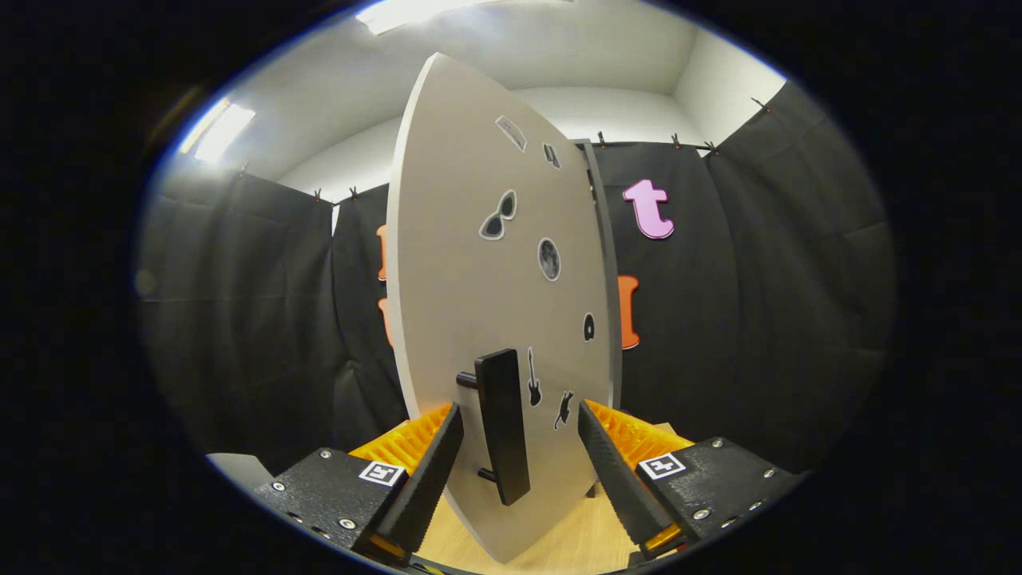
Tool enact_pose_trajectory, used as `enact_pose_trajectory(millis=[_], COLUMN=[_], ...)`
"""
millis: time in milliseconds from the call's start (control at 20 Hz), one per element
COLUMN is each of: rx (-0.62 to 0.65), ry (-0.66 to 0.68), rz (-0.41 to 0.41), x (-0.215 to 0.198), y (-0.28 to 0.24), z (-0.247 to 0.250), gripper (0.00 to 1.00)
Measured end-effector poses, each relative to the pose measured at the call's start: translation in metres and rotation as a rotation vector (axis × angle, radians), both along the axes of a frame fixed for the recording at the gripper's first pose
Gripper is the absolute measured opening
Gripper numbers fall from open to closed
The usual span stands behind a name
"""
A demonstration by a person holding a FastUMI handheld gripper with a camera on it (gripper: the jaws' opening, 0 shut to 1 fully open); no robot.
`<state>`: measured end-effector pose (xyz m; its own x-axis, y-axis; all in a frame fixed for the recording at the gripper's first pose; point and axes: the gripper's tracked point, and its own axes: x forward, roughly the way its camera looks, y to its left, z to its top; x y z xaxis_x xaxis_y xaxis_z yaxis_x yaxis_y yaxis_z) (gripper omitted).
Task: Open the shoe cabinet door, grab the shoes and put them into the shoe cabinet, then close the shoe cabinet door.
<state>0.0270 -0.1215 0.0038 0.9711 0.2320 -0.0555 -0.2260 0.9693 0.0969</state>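
1. While the door [487, 263] stood swung partway out from the cabinet [600, 239], its pale face turned toward the camera, the gripper [519, 447] sat low in front of it with the handle [503, 423] between its two fingers.
2. The jaws were spread wide: neither finger touched the handle, and a clear gap showed on each side, smaller on the left.
3. That straddling pose read as a judgement call: it suited either taking hold of the handle or having just let it go, and the picture did not settle which.
4. The handle was a dark upright bar held off the door on two short posts, which left room for a finger to slip behind it.
5. Small stickers [499, 216] dotted the door, among them sunglasses, a moon and a guitar.
6. No shoes could be seen, so the loading step looked undone.
7. Below the fingers lay a light wooden surface [575, 543], on which the door's lower edge seemed to stand close.
8. Black cloth [766, 279] walled the booth behind, with a white ceiling and bright lamps [219, 132] above.
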Motion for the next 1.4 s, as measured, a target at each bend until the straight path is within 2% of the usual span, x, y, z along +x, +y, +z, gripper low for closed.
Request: enact_pose_trajectory(millis=[450,600,800,1400], rx=[0.026,0.001,0.041,-0.055], ry=[-0.003,0.005,0.028,-0.007], rz=[0.15,0.157,0.195,0.14], x=[0.016,0.024,0.04,0.053], y=[0.032,0.035,0.045,0.063], z=[-0.002,-0.004,-0.003,-0.004], gripper=[0.93,0.94,0.98,0.97])
